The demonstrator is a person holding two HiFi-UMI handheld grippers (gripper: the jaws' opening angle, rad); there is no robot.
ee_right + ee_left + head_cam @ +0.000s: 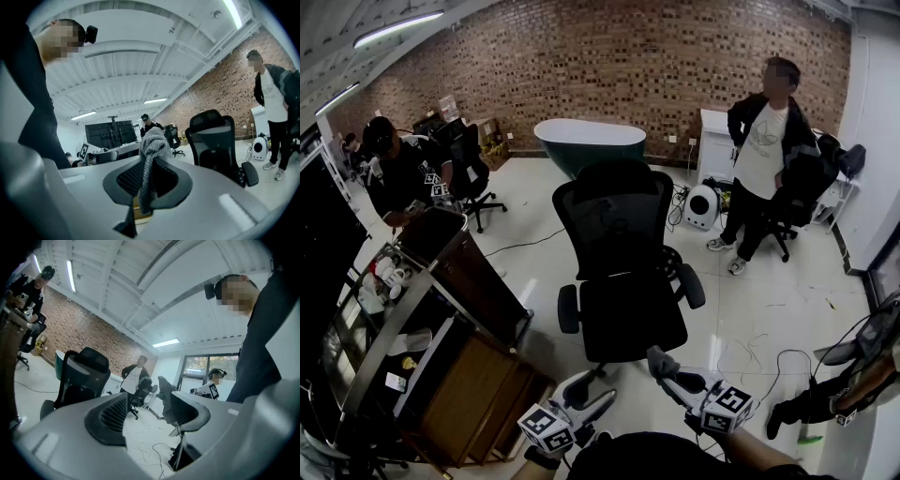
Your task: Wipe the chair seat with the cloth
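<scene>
The right claw (668, 374) is clamped on the grey cloth (152, 146). It's a knitted bunch pinched between the pads, its bulk poking out past the tips, held that way, I'd say, so the soft wad meets the surface before any plastic does. The left claw (147, 411) has its jaws apart with nothing between them; only floor (144, 433) and loose cables show through the gap. It hangs low on the near left, clear of the working path. The target is the black chair seat (630, 319), dead centre and just beyond both tools. Its front edge faces us and the mesh backrest (614, 220) is on the far side, so the seat is open to a reach from here. The cloth sits at the seat's near right corner; whether it touches, I can't tell. Wiping looks not yet begun, and the next move calls for pressing the cloth down onto the seat. A standing person (764, 159) waits far right, well apart.
</scene>
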